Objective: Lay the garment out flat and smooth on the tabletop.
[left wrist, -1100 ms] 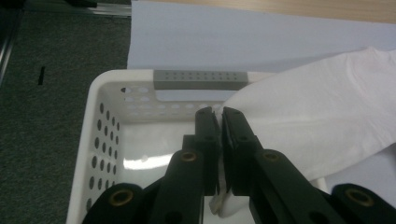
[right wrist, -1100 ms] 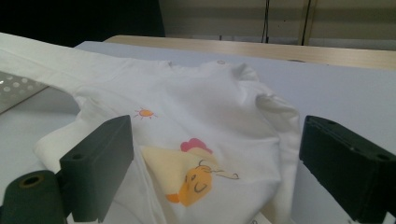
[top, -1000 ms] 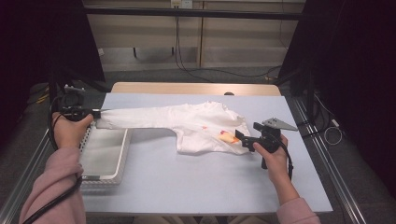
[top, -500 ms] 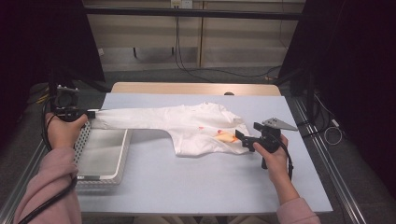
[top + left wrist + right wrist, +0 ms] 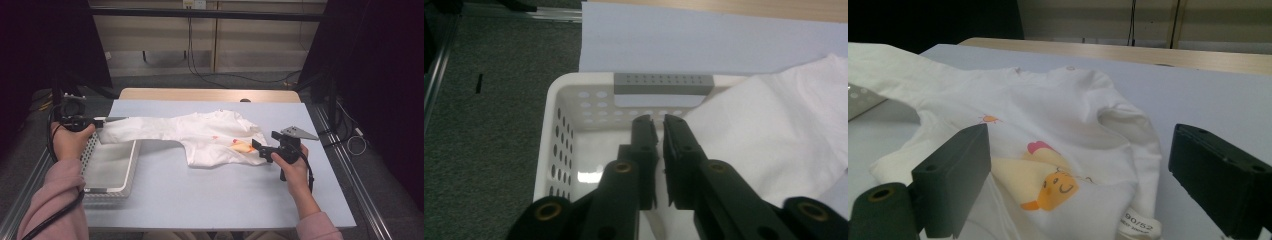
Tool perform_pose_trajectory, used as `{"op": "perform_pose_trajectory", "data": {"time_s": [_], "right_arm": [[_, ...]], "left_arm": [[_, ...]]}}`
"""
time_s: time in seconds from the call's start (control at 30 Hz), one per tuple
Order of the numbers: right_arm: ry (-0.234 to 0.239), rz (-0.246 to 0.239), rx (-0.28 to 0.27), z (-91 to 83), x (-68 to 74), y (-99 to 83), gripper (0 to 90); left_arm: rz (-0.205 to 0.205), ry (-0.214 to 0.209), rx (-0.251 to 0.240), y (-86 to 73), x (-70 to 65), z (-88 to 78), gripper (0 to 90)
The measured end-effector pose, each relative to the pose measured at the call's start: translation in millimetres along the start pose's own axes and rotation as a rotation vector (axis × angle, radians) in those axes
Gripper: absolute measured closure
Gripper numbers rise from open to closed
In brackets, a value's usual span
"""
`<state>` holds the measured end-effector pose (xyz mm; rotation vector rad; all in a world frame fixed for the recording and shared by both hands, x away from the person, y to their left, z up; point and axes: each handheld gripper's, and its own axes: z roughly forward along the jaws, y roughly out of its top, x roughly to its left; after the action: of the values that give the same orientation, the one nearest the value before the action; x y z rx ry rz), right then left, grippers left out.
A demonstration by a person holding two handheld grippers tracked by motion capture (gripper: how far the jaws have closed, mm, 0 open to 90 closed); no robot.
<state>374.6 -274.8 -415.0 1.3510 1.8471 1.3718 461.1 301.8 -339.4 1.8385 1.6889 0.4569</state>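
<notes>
laying out a small white top (image 5: 210,137) flat on the tabletop (image 5: 225,200), one long end draped leftward over the rim of the white basket (image 5: 131,165).

my left jaws (image 5: 659,122) have just been easing apart and now stand a slit apart with nothing between them, the cloth's end lying just beside them above the basket. my right jaws (image 5: 1078,150) are spread wide at the hem, pinching nothing. it looks like thin, limp cotton (light, no stiffness, likely to sag and bunch wherever it isn't held), so i'd pinch it at an edge: the long end or a hem corner, both layers together. a yellow and orange chick print (image 5: 1053,187) sits on the front, and the hem tag (image 5: 1140,222) reads 90/52; the line under it is too blurred to read.
</notes>
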Motion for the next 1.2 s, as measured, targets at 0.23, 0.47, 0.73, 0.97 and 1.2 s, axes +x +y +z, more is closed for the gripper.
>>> {"op": "perform_pose_trajectory", "data": {"time_s": [0.23,0.47,0.73,0.97,1.2], "right_arm": [[-0.001,0.0,-0.001,0.1,-0.5,0.1,9.6],[-0.005,0.007,0.0,-1.4,-1.0,0.8,9.6],[-0.005,0.001,0.004,-1.3,-2.1,0.9,9.6],[-0.02,0.003,0.016,-2.3,-3.4,1.0,9.6],[-0.03,0.008,0.015,-3.3,-5.5,1.2,9.5]], "left_arm": [[-0.006,-0.033,-0.027,-0.6,-6.8,0.3,56.5],[0.005,-0.063,-0.045,1.4,-25.6,5.3,43.1],[0.044,-0.092,-0.062,4.2,-56.0,9.1,29.3],[0.097,-0.156,-0.076,3.7,-93.3,11.4,19.9],[0.146,-0.189,-0.063,-1.9,-117.7,19.2,17.0]]}}
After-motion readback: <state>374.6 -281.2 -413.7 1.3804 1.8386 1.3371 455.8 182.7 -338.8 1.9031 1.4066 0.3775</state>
